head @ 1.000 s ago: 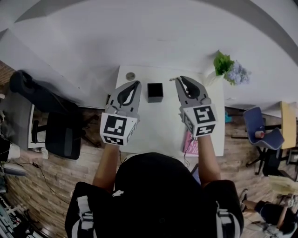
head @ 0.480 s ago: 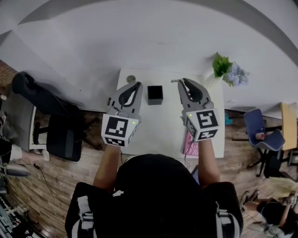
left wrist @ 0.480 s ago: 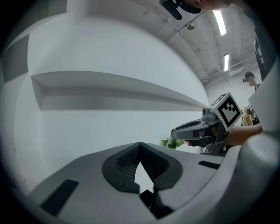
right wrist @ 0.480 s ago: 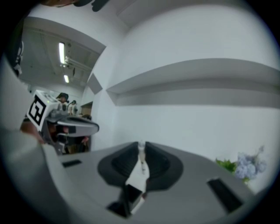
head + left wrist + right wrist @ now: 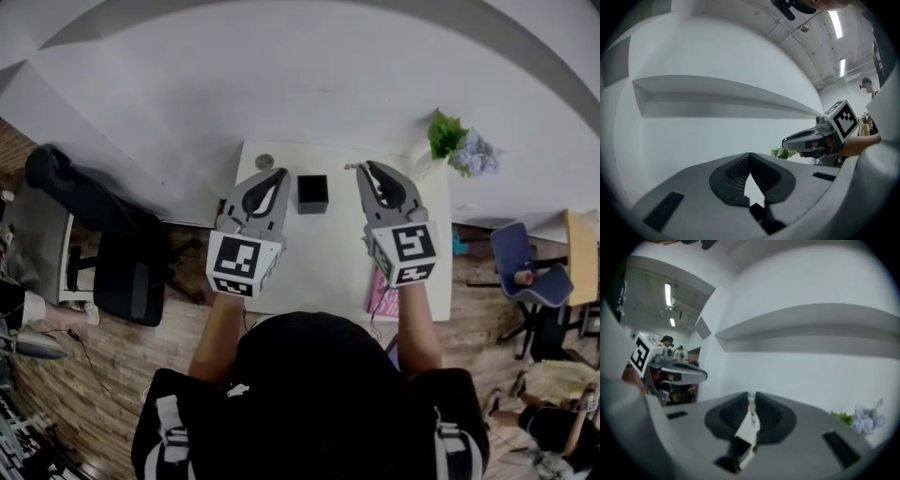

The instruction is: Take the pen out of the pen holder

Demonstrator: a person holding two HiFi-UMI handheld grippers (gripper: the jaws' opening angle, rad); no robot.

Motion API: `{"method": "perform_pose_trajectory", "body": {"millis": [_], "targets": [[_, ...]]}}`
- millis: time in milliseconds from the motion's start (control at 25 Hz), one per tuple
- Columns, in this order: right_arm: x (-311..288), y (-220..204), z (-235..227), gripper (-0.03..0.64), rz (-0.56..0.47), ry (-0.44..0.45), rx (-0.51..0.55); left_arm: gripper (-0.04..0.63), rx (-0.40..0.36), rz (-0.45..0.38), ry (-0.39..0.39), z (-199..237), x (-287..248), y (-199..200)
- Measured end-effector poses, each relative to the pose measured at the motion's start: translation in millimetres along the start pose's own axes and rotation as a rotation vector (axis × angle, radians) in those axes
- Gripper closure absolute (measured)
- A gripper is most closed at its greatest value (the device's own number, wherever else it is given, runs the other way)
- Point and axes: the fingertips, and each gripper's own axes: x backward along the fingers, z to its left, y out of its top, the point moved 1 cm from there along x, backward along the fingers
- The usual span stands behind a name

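1. A black office chair (image 5: pixel 117 274) stands on the wood floor well to the left of the small black cube-shaped pen holder (image 5: pixel 312 191).
2. A small round grey disc (image 5: pixel 264 161) lies near the far left corner of the white rectangular table (image 5: pixel 319 253), left of the pen holder and behind it.
3. The left gripper (image 5: pixel 278 174), grey with a black-and-white marker cube, hangs just left of the pen holder. Its jaws are together at the tips with nothing between them.
4. The pen holder stands on the table near its far edge, between the two grippers, with its top open and dark.
5. The right gripper (image 5: pixel 364 167) hangs just right of the pen holder. Its jaws are pressed on the slim white pen (image 5: pixel 751 414).
6. The pen has a clear, narrow tip that pokes just past the jaw tips. It is outside the holder, to its right.
7. A flat pink thing (image 5: pixel 382 287) lies at the near right of the table, right of the holder.
8. A green plant with lilac flowers (image 5: pixel 459 142) sits further right, at the far corner.
9. A blue chair (image 5: pixel 527 272) stands beyond the table, far right of the holder.
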Motion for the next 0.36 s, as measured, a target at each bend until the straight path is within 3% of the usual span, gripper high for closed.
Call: {"method": "perform_pose_trajectory", "body": {"millis": [360], "targets": [[-0.7,-1.1,1.5,0.545,0.005,0.007,0.005,0.575,-0.006,0.005,-0.002,0.2,-0.7,-0.9]]}}
